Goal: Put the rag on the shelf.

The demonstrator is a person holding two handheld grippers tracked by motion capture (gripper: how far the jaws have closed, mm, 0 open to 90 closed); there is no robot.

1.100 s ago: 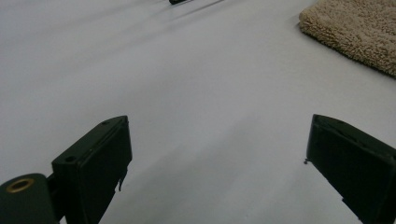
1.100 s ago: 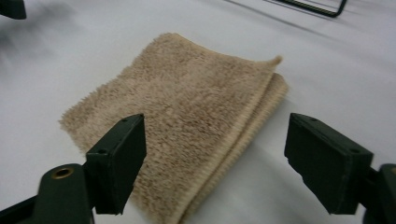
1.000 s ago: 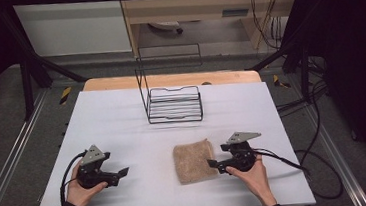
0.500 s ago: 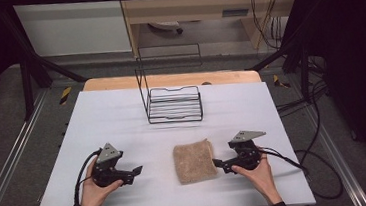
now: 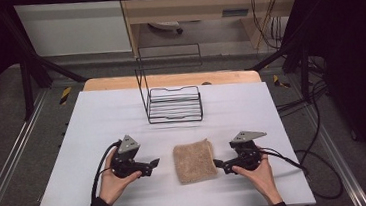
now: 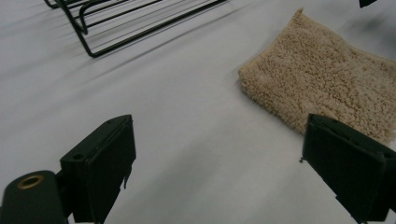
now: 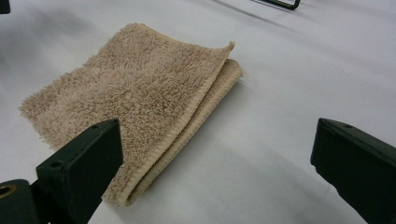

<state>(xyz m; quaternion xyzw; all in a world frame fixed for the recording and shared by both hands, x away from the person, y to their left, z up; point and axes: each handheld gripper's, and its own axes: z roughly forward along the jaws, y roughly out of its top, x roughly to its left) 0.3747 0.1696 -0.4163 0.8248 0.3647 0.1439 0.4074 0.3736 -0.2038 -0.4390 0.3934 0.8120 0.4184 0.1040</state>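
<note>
A big white table top (image 5: 97,125) takes up the middle of the high view. At its far edge a strip of light wood (image 5: 169,80) peeks out. The floor (image 5: 2,129) around the table is grey, with black metal bars (image 5: 27,61) standing on it. Behind the table there is a white panel (image 5: 74,27) and a wooden shelf (image 5: 197,6). Black cables (image 5: 316,151) lie on the floor at the right side.

A black wire rack (image 5: 173,104) stands on the far half of the table. It has a tall wire back and a low tray of thin bars.

The towel (image 5: 194,160) lies flat on the near half of the table, between the two hands. It is tan and fluffy, like a soft little rug. It is folded over, so one layer rests on another. In the right gripper view the fold shows a neat ribbed edge, and one top corner curls up a bit. Nothing is touching the towel.

The left gripper (image 5: 152,164) is just beside the towel's left edge, apart from it. Its jaws stand wide apart, with bare table between them in the left gripper view. The right gripper (image 5: 217,163) is just beside the towel's right edge. Its jaws have just been opening and now stand wide. One towel corner lies between them, but they do not press on it.
</note>
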